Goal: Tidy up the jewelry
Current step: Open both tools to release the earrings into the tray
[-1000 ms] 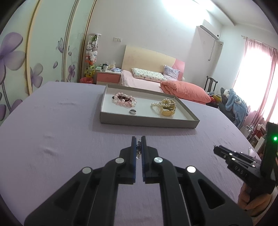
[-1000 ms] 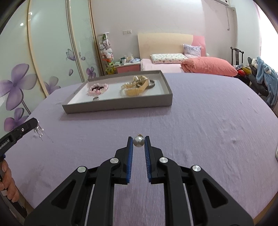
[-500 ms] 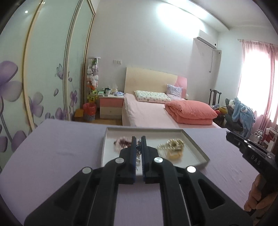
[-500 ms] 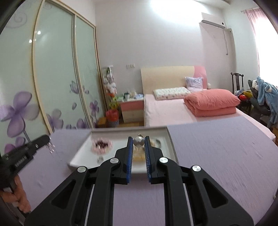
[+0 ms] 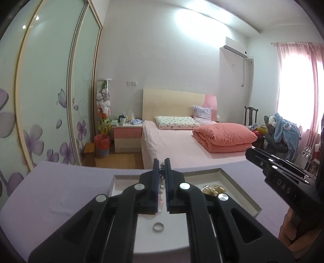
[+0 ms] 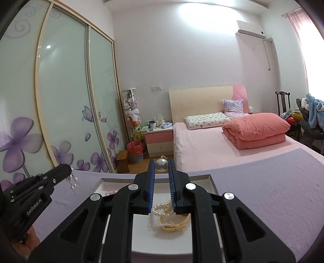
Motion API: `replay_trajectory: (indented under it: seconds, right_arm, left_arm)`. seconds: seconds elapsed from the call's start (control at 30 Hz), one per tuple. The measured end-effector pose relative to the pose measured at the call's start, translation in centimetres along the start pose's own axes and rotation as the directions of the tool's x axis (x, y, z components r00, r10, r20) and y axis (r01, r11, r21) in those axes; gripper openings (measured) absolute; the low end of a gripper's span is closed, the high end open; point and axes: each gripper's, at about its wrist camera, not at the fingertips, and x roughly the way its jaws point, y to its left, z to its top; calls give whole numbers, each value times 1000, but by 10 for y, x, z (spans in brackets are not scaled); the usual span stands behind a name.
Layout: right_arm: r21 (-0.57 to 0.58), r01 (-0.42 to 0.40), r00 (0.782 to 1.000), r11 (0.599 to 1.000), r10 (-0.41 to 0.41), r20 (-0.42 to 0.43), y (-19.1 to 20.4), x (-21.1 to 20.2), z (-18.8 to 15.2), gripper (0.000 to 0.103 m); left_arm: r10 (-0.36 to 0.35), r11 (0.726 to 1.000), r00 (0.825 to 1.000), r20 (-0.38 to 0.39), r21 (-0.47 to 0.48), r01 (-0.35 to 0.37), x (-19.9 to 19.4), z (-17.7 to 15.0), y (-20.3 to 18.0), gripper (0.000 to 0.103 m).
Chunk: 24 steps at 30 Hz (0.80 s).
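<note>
Lavender cloth point(image 6: 273, 192) carries one tray point(image 5: 239, 188); two grippers hover level above it, left gripper point(image 5: 161, 164) pinching a dangling earring point(image 6: 72, 181), right gripper point(image 6: 161, 164) clamping one pearl point(image 6: 161, 164).

Both views are bright and evenly lit, with daylight flooding in through the pink-curtained window point(image 5: 299, 85) at the right, which is blown out to white. Glare washes over the white ceiling point(image 6: 202, 8), and small light spots reflect in the frosted glass wardrobe doors point(image 5: 40, 81). Fisheye distortion bows straight lines near the dark, vignetted corners, and detail is slightly soft throughout.
</note>
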Motion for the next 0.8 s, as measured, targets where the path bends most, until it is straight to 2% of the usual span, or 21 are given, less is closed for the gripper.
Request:
replay_trajectory:
  seconds: [0.4,0.67,0.7,0.77,0.8]
  right_arm:
    - [12,25,993,1000,-23,-115,-5,46,-19,14]
    - [24,28,988,999,-24,-153,-7,55,-26,16]
    - [27,27,987,999,-23,-158,-6,56,-26,19]
    - [41,29,987,999,-22,-156,-9,55,-26,39]
    - [43,32,988,999,-25,-152,-10,54,-27,43]
  left_arm:
    - [-5,1000,998,-58,-18,4,44,-14,2,7]
    - [-12,999,996,-86,-34,9,58,-22,6,8]
    - [-15,999,996,-90,-36,12,59,-23,7,8]
    - [-20,999,995,-100,-38,16,62,-26,6,10]
    - [-21,999,995,-102,-39,17,63,-27,6,14]
